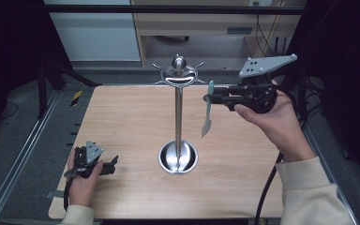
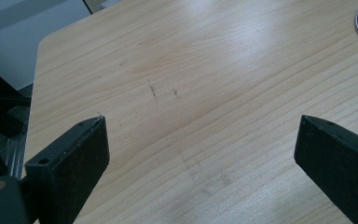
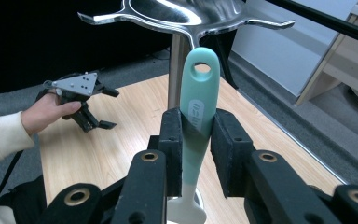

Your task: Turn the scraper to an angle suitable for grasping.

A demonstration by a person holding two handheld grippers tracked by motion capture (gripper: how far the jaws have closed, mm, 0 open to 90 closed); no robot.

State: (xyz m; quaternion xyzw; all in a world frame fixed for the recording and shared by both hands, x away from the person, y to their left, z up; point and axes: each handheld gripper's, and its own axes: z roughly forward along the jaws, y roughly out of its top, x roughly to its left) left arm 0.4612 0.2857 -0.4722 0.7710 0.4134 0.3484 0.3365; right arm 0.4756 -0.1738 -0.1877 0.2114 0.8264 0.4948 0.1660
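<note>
Here, right gripper clamps spatula beside stand.

Light wooden table, pale grain running across, spans centre of high view; corners rounded. Round metal base of chrome stand sits on tabletop, lower centre of frame, thin pole rising from it (hooks at top). Left gripper rests on tabletop at lower left, hand around it, jaws spread over bare wood. Faint dark scuffs on wood, upper middle of left gripper view.
</note>
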